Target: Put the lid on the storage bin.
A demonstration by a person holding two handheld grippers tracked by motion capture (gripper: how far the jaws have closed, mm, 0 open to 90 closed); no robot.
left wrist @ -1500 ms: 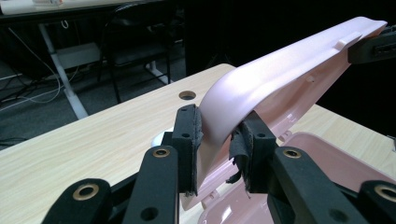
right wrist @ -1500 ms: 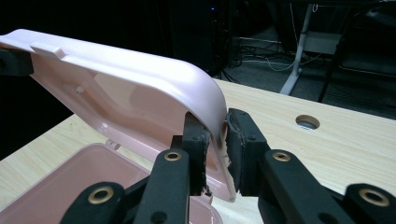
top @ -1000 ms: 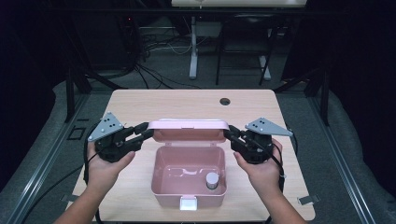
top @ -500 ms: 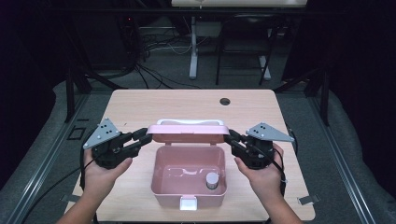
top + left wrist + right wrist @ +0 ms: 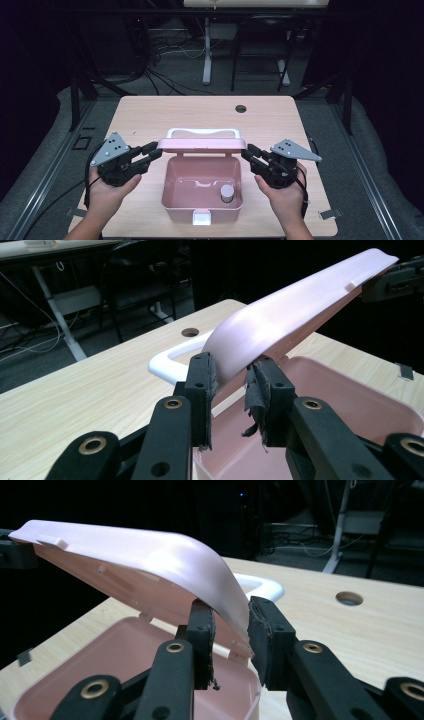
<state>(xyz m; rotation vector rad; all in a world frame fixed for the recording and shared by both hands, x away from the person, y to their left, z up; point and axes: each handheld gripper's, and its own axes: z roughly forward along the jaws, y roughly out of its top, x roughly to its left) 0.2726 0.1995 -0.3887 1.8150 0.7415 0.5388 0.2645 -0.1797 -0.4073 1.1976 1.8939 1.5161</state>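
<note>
**On the table: pink box open, both grippers at the lid corners**

At the near-centre of the wooden table (image 5: pixel 150 115) sits a pink box (image 5: pixel 202 186), lid (image 5: pixel 201 145) raised and hinged at the far side. White handle (image 5: pixel 202 132) sits on the lid's outer face, pointing away from the person.

Left gripper (image 5: pixel 152 151): jaws straddle the lid's left corner. In the left gripper view the left gripper (image 5: pixel 230 377) has the lid (image 5: pixel 300 310) edge between its pads (image 5: pixel 205 385). Left pad sits against the lid; a small gap shows at the right pad. Jaws part-closed around the edge, contact on one side, not a full clamp as far as I can see. Pad rubber is frayed.

Right gripper (image 5: pixel 248 152): same at the lid's right corner. In the right gripper view the right gripper (image 5: pixel 230 625) brackets the lid (image 5: pixel 135 555) corner, both pads near or touching it. Whether it truly pinches, I can't tell.

Lid is tilted, roughly half open over the box cavity (image 5: pixel 125 660). Box interior is visible from the high view.

Inside the box: a small grey cylinder (image 5: pixel 227 192), upright, near the front-right corner. White latch (image 5: pixel 202 218) is on the front wall, hanging free.

The table has a round cable hole (image 5: pixel 241 108) near its far edge, well apart from the box. Hands hold each gripper from below; cables trail towards the near edge.
</note>
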